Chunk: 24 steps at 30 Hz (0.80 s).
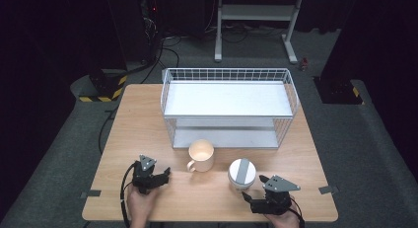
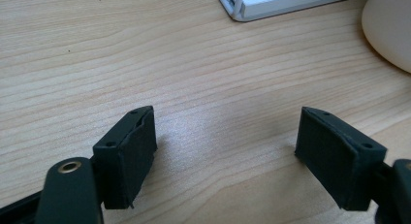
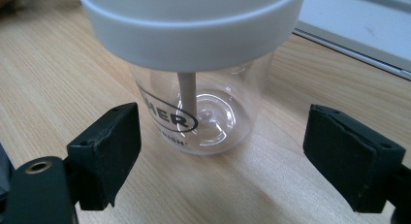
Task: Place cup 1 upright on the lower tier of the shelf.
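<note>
R gripper (image 3: pixel 220 151) jaws apart, jar (image 3: pixel 198 64) just beyond at 12 o'clock, untouched. L gripper (image 2: pixel 225 146) jaws apart over bare table (image 2: pixel 97 54); mug (image 2: pixel 390 30) at 2 o'clock.

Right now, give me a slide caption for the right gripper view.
Open right gripper lined up on a clear jar with a white lid, standing on the wooden table.
</note>
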Each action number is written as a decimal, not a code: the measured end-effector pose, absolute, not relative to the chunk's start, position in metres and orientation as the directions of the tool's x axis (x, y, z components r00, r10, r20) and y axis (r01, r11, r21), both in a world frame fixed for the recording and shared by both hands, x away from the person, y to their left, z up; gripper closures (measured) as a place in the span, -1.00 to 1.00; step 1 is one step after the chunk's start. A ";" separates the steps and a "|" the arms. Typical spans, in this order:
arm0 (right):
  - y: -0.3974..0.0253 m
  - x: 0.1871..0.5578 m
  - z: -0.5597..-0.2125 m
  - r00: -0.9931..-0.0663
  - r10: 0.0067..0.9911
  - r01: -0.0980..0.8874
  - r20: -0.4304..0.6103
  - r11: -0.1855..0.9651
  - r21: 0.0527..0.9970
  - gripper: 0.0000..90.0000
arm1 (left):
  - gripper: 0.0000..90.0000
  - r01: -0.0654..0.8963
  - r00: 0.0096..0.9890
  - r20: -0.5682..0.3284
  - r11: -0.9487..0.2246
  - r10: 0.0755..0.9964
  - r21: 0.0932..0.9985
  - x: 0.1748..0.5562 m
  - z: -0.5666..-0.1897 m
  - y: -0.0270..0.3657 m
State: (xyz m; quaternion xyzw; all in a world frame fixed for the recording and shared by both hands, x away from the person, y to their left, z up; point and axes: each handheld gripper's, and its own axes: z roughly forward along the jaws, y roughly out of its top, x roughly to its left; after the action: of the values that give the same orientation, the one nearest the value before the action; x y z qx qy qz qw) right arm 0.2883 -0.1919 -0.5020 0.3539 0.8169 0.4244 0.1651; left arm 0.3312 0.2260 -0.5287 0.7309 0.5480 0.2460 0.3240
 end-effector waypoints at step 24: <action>-0.178 0.297 -0.496 -0.712 0.703 0.403 0.010 0.396 0.825 -0.74 | -0.50 0.642 0.278 0.005 -0.190 0.960 0.743 0.331 -0.529 0.226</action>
State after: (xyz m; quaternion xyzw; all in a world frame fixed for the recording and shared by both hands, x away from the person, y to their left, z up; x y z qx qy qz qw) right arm 0.2967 -0.1777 -0.4964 0.3380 0.8175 0.4330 0.1732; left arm 0.3312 0.2260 -0.5287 0.7309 0.5480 0.2461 0.3240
